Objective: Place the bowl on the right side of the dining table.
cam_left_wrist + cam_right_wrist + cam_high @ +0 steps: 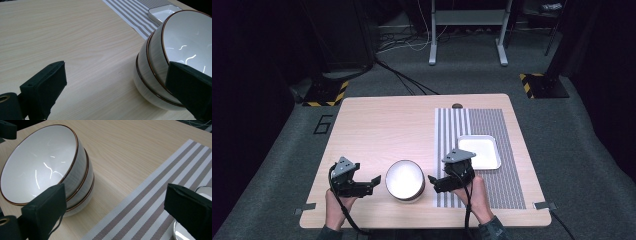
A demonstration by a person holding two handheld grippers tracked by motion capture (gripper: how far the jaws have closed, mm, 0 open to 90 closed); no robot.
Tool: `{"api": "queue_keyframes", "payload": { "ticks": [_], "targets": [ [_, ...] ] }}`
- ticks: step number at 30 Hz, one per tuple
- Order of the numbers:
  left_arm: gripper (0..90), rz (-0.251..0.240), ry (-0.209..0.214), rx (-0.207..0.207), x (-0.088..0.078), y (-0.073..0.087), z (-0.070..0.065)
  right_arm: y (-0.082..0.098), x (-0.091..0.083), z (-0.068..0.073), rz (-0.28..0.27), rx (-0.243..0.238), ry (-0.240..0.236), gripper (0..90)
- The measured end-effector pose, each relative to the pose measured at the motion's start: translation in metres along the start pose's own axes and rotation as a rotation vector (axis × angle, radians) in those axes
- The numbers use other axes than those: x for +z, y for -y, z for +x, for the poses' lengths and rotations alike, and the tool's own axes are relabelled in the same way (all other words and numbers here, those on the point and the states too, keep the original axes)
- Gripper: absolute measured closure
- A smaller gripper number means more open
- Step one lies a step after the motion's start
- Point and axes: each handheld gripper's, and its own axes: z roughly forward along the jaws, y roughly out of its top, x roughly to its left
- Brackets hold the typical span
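Three nested white bowls with brown rims (405, 180) stand stacked near the table's front edge. My left gripper (371, 184) is just left of the stack, open, its jaws pointing at it. My right gripper (433, 183) is just right of the stack, also open and facing it. In the left gripper view the stack (160, 62) sits behind the right jaw, and the gripper (117, 75) holds nothing. In the right gripper view the bowls (50, 167) lie behind the left jaw, and the gripper (116, 197) holds nothing.
A striped placemat (492, 190) covers the table's right part, with a white rectangular tray (479, 151) on it behind my right gripper. A small brown object (457, 105) sits at the far edge. The wooden table (377, 130) is bare at the left and middle.
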Motion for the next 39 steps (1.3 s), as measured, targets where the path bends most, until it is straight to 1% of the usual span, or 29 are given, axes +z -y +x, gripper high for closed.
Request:
{"api": "queue_keyframes", "payload": {
  "ticks": [5,6,10,12,16,18,20,22,24,31,34,36,39],
  "targets": [
    [3.3,-0.01,0.005,0.011,0.001,-0.005,-0.003,-0.004,0.001,0.003,0.003,-0.012,-0.007,3.5],
    [3.4,-0.007,0.006,0.014,0.0,-0.006,-0.004,-0.006,0.002,0.004,-0.002,-0.016,-0.012,3.6],
    [3.4,-0.02,0.015,0.014,0.002,-0.009,-0.006,-0.009,0.003,0.006,-0.009,-0.021,-0.021,4.0],
    [3.5,-0.015,0.023,0.016,0.004,-0.01,-0.007,-0.01,0.003,0.007,-0.009,-0.019,-0.025,3.9],
    [3.5,-0.007,0.035,0.026,0.007,-0.012,-0.011,-0.013,0.006,0.01,-0.008,-0.035,-0.033,4.0],
    [3.8,-0.008,0.048,0.026,0.01,-0.013,-0.013,-0.015,0.01,0.013,-0.005,-0.037,-0.041,4.2],
    [3.8,-0.006,0.051,0.029,0.011,-0.014,-0.013,-0.016,0.011,0.014,-0.004,-0.037,-0.044,4.3],
    [4.1,-0.004,0.058,0.03,0.014,-0.013,-0.015,-0.017,0.015,0.017,0.0,-0.051,-0.05,4.6],
    [4.1,0.006,0.067,0.043,0.018,-0.013,-0.018,-0.018,0.017,0.019,0.004,-0.053,-0.053,4.6],
    [4.2,0.015,0.072,0.048,0.022,-0.013,-0.02,-0.018,0.023,0.022,0.016,-0.062,-0.058,4.6],
    [4.2,0.019,0.077,0.043,0.023,-0.013,-0.02,-0.018,0.026,0.024,0.019,-0.053,-0.064,5.0],
    [4.2,0.022,0.08,0.043,0.026,-0.012,-0.021,-0.019,0.029,0.025,0.021,-0.067,-0.063,5.6],
    [4.2,0.026,0.085,0.047,0.028,-0.011,-0.022,-0.02,0.031,0.026,0.027,-0.067,-0.067,5.6]
  ]
}}
